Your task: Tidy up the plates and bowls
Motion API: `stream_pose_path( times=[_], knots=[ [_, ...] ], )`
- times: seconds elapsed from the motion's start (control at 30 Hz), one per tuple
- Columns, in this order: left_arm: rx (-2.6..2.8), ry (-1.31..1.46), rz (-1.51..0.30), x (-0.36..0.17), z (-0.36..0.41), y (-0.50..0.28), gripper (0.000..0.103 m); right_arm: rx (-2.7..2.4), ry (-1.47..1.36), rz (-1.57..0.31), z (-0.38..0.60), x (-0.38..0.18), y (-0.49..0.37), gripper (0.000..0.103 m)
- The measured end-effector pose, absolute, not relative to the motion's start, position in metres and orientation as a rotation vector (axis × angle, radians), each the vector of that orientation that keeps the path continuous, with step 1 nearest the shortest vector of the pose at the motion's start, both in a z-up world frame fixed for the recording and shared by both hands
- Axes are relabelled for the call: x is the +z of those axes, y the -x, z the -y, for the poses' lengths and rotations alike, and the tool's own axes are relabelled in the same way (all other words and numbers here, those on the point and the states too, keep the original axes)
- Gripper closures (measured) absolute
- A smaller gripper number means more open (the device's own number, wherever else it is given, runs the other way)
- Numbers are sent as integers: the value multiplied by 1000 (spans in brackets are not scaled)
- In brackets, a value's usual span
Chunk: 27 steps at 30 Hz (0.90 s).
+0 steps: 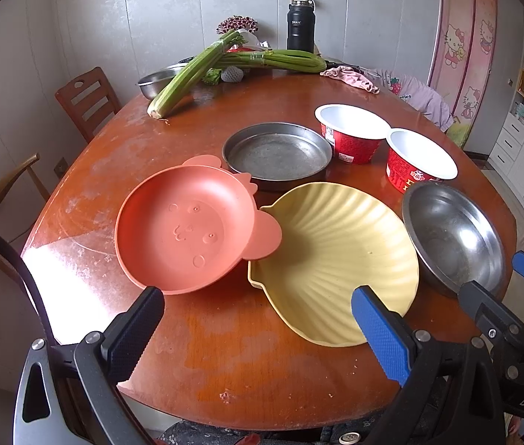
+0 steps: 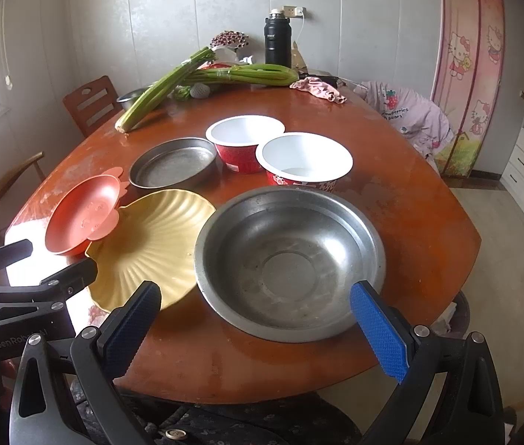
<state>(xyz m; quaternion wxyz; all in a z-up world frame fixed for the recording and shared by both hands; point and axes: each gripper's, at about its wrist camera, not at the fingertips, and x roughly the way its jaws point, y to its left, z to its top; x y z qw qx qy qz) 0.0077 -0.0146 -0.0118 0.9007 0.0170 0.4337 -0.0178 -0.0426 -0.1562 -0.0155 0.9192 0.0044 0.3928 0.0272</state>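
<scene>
An orange bear-shaped plate (image 1: 184,228) sits partly over a yellow shell-shaped plate (image 1: 336,256) on the wooden table (image 1: 224,363). Behind them is a flat steel pan (image 1: 276,154). Two red paper bowls (image 1: 351,131) (image 1: 419,157) stand at the right, and a steel bowl (image 1: 454,233) lies near the front right. My left gripper (image 1: 258,330) is open above the table's front edge, before the two plates. My right gripper (image 2: 254,326) is open, its fingers to either side of the steel bowl's (image 2: 287,259) near rim, not touching it.
Celery bunches (image 1: 195,70), a steel basin (image 1: 158,81), a black flask (image 1: 300,24), flowers and a pink cloth (image 1: 351,78) lie at the table's far end. Wooden chairs (image 1: 87,100) stand at the left. White cabinets stand at the right.
</scene>
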Motion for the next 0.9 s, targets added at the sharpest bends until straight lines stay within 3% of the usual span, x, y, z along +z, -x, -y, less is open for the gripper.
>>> stream_pose_path(
  times=[0.9],
  knots=[
    [-30,-28,-893,-10,12,-8,1,51,2,-817,157,-16,43,1]
  ],
)
